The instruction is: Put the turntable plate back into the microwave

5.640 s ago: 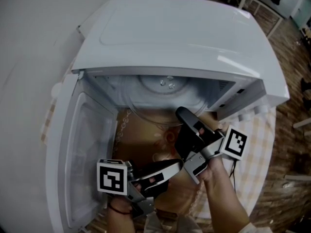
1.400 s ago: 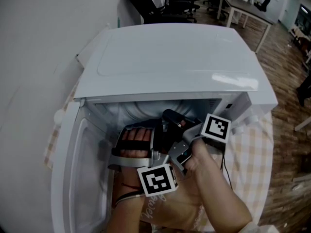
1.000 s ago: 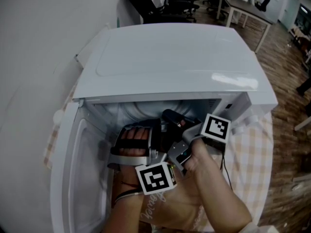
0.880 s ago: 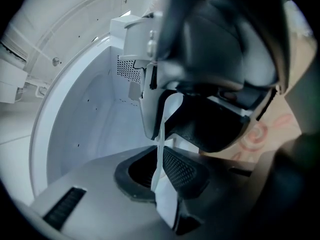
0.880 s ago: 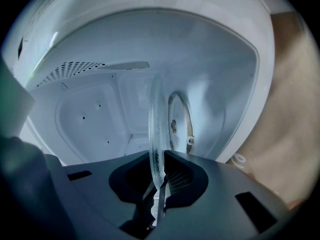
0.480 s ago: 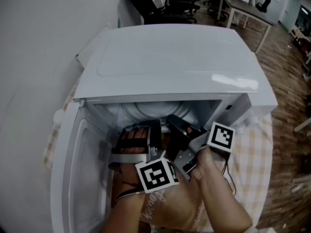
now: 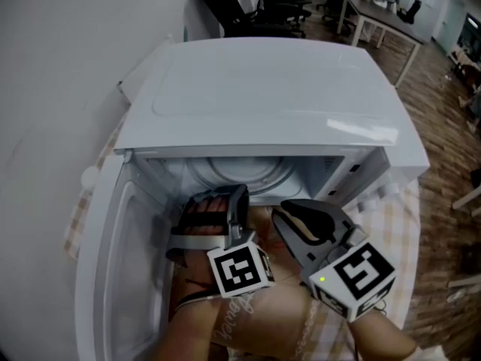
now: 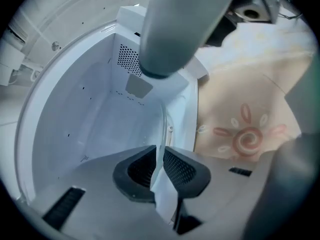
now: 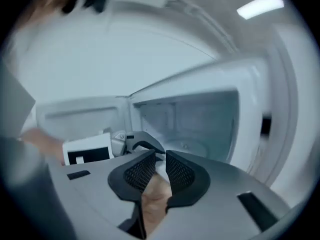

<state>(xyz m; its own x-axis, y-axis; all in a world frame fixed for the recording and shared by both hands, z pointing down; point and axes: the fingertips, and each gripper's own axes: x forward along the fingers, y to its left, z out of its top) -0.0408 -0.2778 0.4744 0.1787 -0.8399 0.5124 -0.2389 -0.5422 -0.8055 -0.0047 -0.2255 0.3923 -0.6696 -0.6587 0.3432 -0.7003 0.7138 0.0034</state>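
**Head view, with both gripper views.** The left hand (image 7: 210, 215) is reached into the mouth of the open microwave (image 7: 263, 89). Its left tool (image 7: 223, 200) is pointed inward and tilted downward. The right tool (image 7: 291, 213) is held just outside the mouth, beside the left tool, and is aimed at the cavity.

The right hand is cut off at the lower frame edge. From above, the tips of the left tool are masked by its own body. The bench is hidden beneath a patterned cloth (image 7: 270, 318), so its edges cannot be placed.

The plate (image 7: 242, 173) is seen lying inside the microwave, low in the cavity; only its ribbed far part is exposed. In the left gripper view the plate's clear rim is faint against the white walls. There the left tool's jaws are shown slightly spread, having just been opening, with the rim standing between the pads (image 8: 181, 170).

In the right gripper view the right tool's jaws are likewise spread, having just been opening, and nothing is held between them. The door (image 7: 124, 262) is swung open to the left.
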